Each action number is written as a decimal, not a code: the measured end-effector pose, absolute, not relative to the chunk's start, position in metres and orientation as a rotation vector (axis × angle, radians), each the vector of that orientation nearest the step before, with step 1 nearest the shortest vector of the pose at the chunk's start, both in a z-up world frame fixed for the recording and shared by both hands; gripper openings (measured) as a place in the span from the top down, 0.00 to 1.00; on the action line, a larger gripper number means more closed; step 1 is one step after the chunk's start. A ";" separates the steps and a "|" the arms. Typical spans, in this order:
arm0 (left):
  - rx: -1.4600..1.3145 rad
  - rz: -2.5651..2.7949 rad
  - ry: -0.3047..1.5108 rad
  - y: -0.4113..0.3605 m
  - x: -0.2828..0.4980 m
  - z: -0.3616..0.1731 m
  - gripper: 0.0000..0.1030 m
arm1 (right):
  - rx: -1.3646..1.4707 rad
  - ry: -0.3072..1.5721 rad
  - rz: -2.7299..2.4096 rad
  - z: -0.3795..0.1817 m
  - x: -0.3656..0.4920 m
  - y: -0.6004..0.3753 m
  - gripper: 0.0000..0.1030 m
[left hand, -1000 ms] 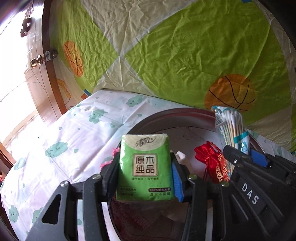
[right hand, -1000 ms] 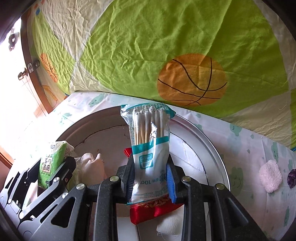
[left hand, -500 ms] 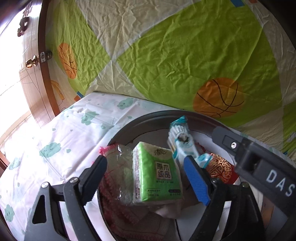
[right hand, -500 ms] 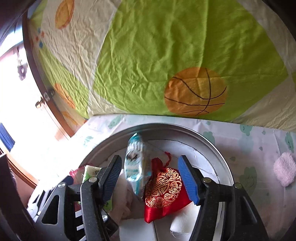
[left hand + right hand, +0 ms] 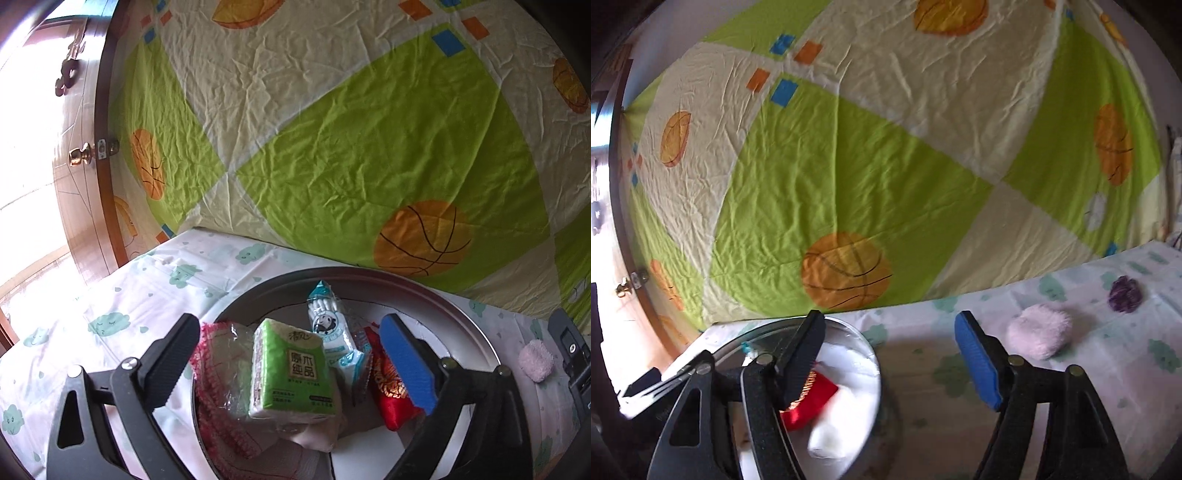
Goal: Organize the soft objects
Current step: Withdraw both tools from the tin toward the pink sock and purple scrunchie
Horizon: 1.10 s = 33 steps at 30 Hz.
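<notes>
A round metal tray (image 5: 476, 325) holds a green tissue pack (image 5: 293, 373), a cotton swab packet (image 5: 330, 332), a red pouch (image 5: 391, 387) and a pink-edged plastic bag (image 5: 218, 373). My left gripper (image 5: 291, 362) is open and empty above the tissue pack. My right gripper (image 5: 890, 354) is open and empty over the tablecloth, right of the tray (image 5: 866, 343). A pink puff (image 5: 1039, 330) lies just right of its blue finger, also seen in the left wrist view (image 5: 535, 360). A purple fuzzy item (image 5: 1124, 290) lies farther back.
The table has a cloud-print cloth (image 5: 122, 306). A green and cream basketball-print sheet (image 5: 332, 147) hangs behind it. A wooden door with a brass knob (image 5: 79, 157) stands at the left.
Both grippers opened and let go: the tissue pack and swab packet now lie in the tray. Both grippers drew back; the right one swung right toward the pink puff.
</notes>
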<state>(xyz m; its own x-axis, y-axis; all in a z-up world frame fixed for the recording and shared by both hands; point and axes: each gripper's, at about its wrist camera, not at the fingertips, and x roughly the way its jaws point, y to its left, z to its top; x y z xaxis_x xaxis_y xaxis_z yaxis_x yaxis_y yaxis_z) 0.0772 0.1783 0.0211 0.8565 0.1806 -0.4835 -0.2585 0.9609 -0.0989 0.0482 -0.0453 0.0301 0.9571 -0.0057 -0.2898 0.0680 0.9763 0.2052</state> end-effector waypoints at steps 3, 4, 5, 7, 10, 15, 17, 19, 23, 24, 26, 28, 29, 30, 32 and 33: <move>-0.151 0.221 0.469 0.170 0.073 0.021 0.03 | 0.156 0.246 -0.093 0.025 0.035 -0.055 0.22; -0.136 0.222 0.462 0.167 0.072 0.021 0.03 | 0.138 0.239 -0.102 0.024 0.033 -0.055 0.22; -0.118 0.228 0.454 0.163 0.071 0.021 0.03 | 0.125 0.235 -0.105 0.024 0.031 -0.055 0.22; -0.086 0.253 0.437 0.157 0.069 0.020 0.03 | 0.107 0.227 -0.114 0.023 0.029 -0.055 0.22; -0.088 0.251 0.407 0.153 0.064 0.020 0.03 | 0.088 0.216 -0.130 0.020 0.026 -0.053 0.22; -0.098 0.249 0.351 0.148 0.054 0.024 0.03 | 0.070 0.231 -0.136 0.018 0.024 -0.056 0.22; -0.096 0.248 0.333 0.144 0.050 0.024 0.03 | 0.076 0.241 -0.141 0.017 0.024 -0.060 0.22; -0.094 0.226 0.317 0.139 0.047 0.025 0.03 | 0.079 0.248 -0.148 0.016 0.024 -0.063 0.22; -0.065 0.212 0.285 0.121 0.040 0.022 0.03 | 0.068 0.243 -0.160 0.016 0.018 -0.068 0.22; -0.054 0.205 0.280 0.115 0.038 0.021 0.03 | 0.065 0.242 -0.163 0.017 0.017 -0.070 0.22; -0.030 0.180 0.273 0.105 0.036 0.019 0.03 | 0.062 0.242 -0.167 0.017 0.014 -0.074 0.22; -0.008 0.153 0.267 0.096 0.034 0.017 0.03 | 0.060 0.242 -0.176 0.017 0.011 -0.079 0.22; 0.004 0.144 0.265 0.092 0.033 0.016 0.03 | 0.059 0.242 -0.183 0.017 0.010 -0.082 0.22; 0.016 0.140 0.262 0.089 0.033 0.015 0.03 | 0.057 0.243 -0.189 0.017 0.008 -0.085 0.22; 0.038 0.133 0.256 0.083 0.032 0.013 0.03 | 0.056 0.243 -0.200 0.017 0.005 -0.091 0.22; 0.045 0.128 0.256 0.080 0.032 0.013 0.03 | 0.058 0.243 -0.204 0.017 0.004 -0.095 0.22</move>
<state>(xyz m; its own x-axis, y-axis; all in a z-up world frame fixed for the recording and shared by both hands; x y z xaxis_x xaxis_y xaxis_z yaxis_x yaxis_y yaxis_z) 0.0316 0.0804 0.0126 0.9593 0.1319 -0.2497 -0.1206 0.9909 0.0602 0.0037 -0.0950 0.0173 0.9503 -0.1932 -0.2443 0.2070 0.9778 0.0321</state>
